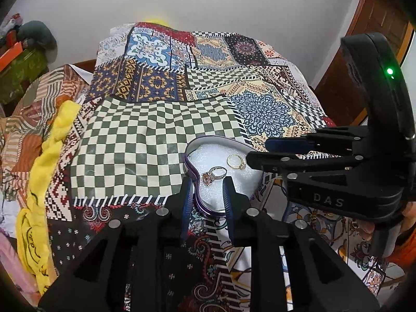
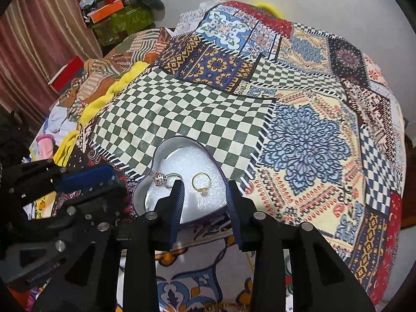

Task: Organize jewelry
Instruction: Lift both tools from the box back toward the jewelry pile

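A heart-shaped purple tin (image 1: 191, 171) with white foam inside lies on the patterned bedspread. It holds a silver ring with a pink stone (image 1: 212, 175) and a gold ring (image 1: 236, 161). My left gripper (image 1: 208, 184) is open, its fingers straddling the tin's near rim, empty. My right gripper (image 1: 256, 152) comes in from the right over the tin's edge. In the right wrist view the tin (image 2: 158, 150), silver ring (image 2: 165, 179) and gold ring (image 2: 201, 183) show, and the right gripper (image 2: 205, 188) is open and empty above the foam.
The patchwork bedspread (image 1: 156, 130) covers the bed. A yellow cloth (image 1: 49, 156) lies along its left side. Boxes and clutter (image 2: 117, 18) pile up at the far left by a curtain. A wooden door (image 1: 364, 52) stands at the right.
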A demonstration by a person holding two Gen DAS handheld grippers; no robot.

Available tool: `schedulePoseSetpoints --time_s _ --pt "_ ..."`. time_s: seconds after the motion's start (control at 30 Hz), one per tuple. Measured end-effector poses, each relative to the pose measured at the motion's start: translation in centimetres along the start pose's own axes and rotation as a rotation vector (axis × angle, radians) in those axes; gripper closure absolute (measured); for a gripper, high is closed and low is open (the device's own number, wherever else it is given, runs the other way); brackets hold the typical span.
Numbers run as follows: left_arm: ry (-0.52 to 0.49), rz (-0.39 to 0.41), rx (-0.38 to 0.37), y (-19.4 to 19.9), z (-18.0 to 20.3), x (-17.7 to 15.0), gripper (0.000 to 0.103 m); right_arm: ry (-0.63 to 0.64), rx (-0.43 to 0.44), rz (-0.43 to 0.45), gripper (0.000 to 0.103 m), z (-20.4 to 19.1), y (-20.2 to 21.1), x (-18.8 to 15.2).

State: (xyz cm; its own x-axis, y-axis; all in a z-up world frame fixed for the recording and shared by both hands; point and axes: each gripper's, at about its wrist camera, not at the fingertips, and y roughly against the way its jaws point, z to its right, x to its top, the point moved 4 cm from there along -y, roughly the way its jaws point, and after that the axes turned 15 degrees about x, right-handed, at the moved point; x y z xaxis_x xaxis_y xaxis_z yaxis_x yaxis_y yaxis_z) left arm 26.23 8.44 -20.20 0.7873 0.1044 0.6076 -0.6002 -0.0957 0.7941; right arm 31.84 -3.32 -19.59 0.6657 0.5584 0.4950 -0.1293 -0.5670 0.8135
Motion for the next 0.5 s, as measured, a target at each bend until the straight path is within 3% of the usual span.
schedulePoseSetpoints --time_s 0.37,0.5 --pt "-0.021 0.034 0.009 3.5 1.0 -0.4 0.080 0.002 -0.010 0.065 0.073 -0.8 4.6 -1.5" --pt "-0.030 0.054 0.007 5.1 1.7 -0.5 0.073 0.008 -0.025 0.100 0.073 -0.9 6.9 -2.4"
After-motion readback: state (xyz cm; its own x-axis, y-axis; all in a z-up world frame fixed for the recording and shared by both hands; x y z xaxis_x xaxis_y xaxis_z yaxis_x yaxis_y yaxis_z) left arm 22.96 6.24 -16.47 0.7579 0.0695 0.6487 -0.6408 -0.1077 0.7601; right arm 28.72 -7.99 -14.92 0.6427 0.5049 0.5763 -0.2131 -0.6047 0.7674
